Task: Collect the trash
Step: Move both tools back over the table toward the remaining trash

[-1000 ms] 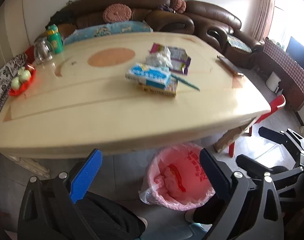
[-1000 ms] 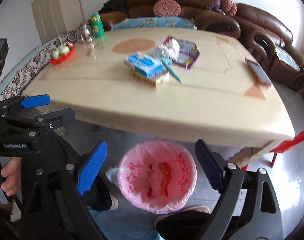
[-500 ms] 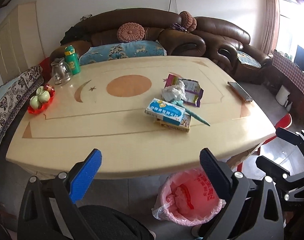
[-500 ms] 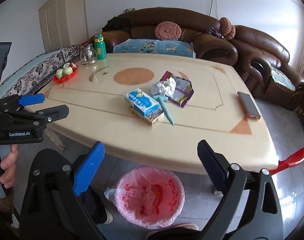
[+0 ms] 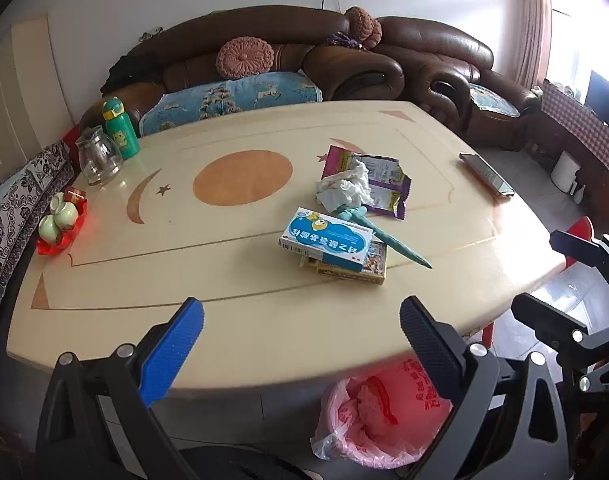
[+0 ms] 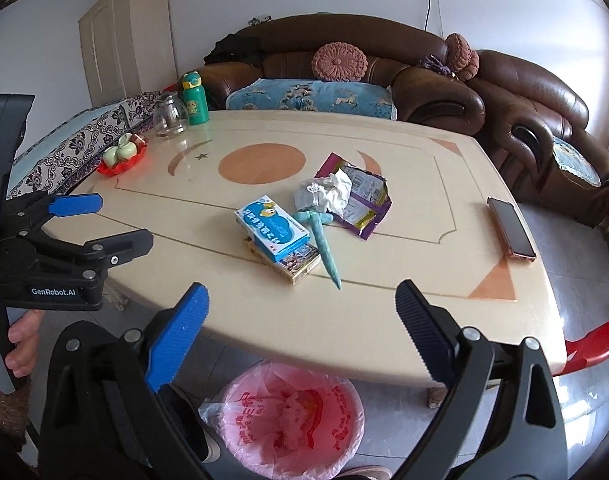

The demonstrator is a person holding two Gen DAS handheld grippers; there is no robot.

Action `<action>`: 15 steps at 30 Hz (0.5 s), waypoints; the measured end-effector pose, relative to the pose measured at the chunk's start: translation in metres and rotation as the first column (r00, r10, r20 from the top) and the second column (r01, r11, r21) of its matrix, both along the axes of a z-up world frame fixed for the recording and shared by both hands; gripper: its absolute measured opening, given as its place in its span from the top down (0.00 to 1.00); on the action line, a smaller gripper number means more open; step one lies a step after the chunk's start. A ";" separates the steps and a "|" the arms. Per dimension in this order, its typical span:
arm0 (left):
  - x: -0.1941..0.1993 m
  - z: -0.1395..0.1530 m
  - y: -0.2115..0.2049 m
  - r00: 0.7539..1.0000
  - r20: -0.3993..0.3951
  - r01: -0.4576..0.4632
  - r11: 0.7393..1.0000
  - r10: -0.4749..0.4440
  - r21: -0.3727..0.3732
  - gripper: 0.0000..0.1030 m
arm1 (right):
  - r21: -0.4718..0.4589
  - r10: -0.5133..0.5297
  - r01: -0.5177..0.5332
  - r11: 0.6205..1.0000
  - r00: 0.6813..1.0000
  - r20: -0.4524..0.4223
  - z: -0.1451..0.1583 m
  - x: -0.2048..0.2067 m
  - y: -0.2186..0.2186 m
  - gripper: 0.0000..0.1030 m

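Left wrist view: left tool (image 5: 300, 344) spread wide, holding nothing, positioned over the near edge of the bench (image 5: 232, 304). Right wrist view: right tool (image 6: 302, 332) likewise wide and empty. Trash lies grouped at mid-bench: blue box (image 5: 326, 239) stacked on a yellow box (image 5: 356, 270), teal wrapper (image 5: 388, 240) just beside them, crumpled tissue (image 5: 344, 188) resting on a purple packet (image 5: 384, 184). Pink-lined bin (image 6: 290, 416) stands on the floor below the near edge. Phone (image 6: 511, 227) lies apart, near the right edge.

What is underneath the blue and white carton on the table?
The blue and white carton lies on a flatter yellowish box with a printed picture; only that box's near edges show, the rest being covered.
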State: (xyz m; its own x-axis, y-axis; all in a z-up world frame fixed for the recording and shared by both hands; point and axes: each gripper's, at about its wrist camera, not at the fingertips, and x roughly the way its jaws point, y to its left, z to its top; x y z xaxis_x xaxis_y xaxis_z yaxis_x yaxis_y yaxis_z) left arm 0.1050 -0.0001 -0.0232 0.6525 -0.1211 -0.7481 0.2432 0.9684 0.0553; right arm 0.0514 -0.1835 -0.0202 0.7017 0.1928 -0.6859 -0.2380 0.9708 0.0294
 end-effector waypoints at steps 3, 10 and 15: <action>0.015 -0.005 -0.001 1.000 -0.009 0.001 1.000 -0.001 0.006 0.07 | -0.003 0.005 -0.005 1.000 1.000 -0.010 -0.006 0.014 -0.002 0.11; 0.046 -0.019 -0.016 0.999 -0.016 0.046 0.997 -0.045 0.065 0.07 | 0.006 0.027 -0.027 1.000 0.999 -0.044 -0.024 0.047 -0.006 0.11; 0.068 -0.035 -0.027 0.994 -0.050 0.098 0.994 -0.095 0.052 0.07 | 0.014 0.045 -0.044 0.999 0.996 -0.074 -0.041 0.072 -0.008 0.11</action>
State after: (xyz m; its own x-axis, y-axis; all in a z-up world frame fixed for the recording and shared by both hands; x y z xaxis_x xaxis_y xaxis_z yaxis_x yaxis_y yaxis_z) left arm 0.1731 -0.0271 -0.0578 0.6030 -0.1401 -0.7853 0.3392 0.9361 0.0935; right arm 0.1233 -0.1917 -0.0608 0.6395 0.2313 -0.7332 -0.2775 0.9588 0.0604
